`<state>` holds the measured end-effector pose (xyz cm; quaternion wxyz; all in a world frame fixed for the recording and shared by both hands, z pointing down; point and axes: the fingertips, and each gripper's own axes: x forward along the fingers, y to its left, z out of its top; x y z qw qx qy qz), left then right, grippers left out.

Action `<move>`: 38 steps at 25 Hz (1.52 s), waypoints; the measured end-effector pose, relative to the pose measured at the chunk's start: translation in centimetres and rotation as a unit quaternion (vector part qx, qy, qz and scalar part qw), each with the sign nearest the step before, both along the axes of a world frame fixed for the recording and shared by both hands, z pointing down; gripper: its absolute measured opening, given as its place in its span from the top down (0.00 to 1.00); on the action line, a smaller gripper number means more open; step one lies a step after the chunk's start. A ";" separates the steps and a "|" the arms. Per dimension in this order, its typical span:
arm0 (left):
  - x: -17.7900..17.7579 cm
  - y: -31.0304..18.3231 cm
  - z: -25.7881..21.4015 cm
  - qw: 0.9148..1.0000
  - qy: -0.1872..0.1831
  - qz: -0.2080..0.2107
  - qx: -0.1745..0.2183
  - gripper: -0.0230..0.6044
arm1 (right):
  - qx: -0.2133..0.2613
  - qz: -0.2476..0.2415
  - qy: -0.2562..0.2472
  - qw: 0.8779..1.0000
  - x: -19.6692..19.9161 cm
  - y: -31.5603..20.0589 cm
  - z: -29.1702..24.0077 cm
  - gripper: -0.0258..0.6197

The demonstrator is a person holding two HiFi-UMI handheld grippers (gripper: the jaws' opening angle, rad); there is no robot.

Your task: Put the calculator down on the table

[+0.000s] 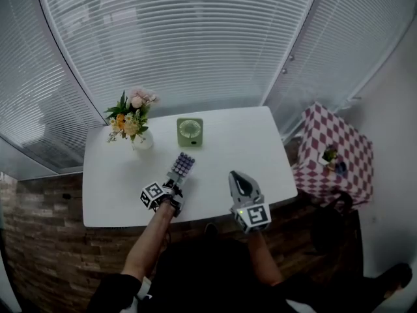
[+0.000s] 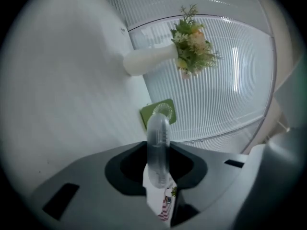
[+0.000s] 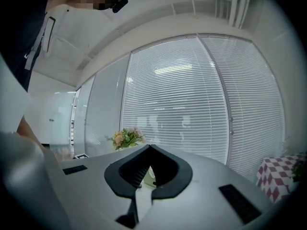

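My left gripper (image 1: 174, 183) pinches the near end of the calculator (image 1: 183, 166), jaws narrowed onto its thin body, holding it low over the white table (image 1: 254, 142) just in front of the green fan (image 1: 189, 131), while my right gripper (image 1: 238, 178), in front of the fan and to its right, has its jaws pressed together, empty.

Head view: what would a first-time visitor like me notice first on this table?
The calculator, with its grid of keys, is held between the jaws of the left gripper over the white table, and it draws the eye first. Behind it, a vase of flowers stands at the back left with a small green fan beside it. Off to the right is a red-checked cloth.
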<state>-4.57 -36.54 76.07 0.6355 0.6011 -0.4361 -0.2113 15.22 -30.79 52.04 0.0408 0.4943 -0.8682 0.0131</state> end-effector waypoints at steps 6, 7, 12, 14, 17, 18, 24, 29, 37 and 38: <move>0.4 -0.5 3.1 0.999 -0.023 0.014 -0.019 0.80 | -0.002 0.007 0.000 1.000 0.7 -0.2 0.1 0.95; 0.3 -0.5 3.5 0.999 -0.023 0.012 -0.023 0.80 | -0.005 0.008 0.000 1.000 0.8 -0.1 0.3 0.95; 0.3 -0.9 4.8 0.999 -0.020 0.010 -0.038 0.80 | -0.015 0.008 0.003 1.000 1.4 -0.4 1.1 0.95; 0.4 -1.0 5.3 0.999 -0.013 0.008 -0.046 0.80 | -0.014 0.007 0.003 1.000 1.4 -0.6 1.1 0.95; 0.4 -1.2 6.0 0.998 0.001 -0.001 -0.056 0.80 | -0.016 0.007 0.002 1.000 1.4 -0.8 1.1 0.95; 0.4 -1.3 6.3 0.998 0.001 -0.002 -0.058 0.80 | -0.016 0.008 0.002 1.000 1.5 -0.9 1.2 0.95; 0.8 -1.8 7.2 0.998 -0.008 0.006 -0.067 0.80 | -0.014 0.014 0.000 1.000 2.2 -1.2 1.5 0.95; 0.9 -2.0 7.7 0.996 -0.001 0.008 -0.087 0.80 | -0.021 0.016 -0.005 1.000 2.5 -1.1 1.7 0.95; 0.4 -1.4 8.1 0.985 -0.071 0.022 -0.155 0.58 | -0.018 0.027 -0.004 0.999 2.9 -1.3 1.5 0.95; 0.2 -1.4 8.1 0.982 -0.082 0.019 -0.168 0.55 | -0.017 0.030 -0.001 0.999 3.0 -1.4 1.6 0.95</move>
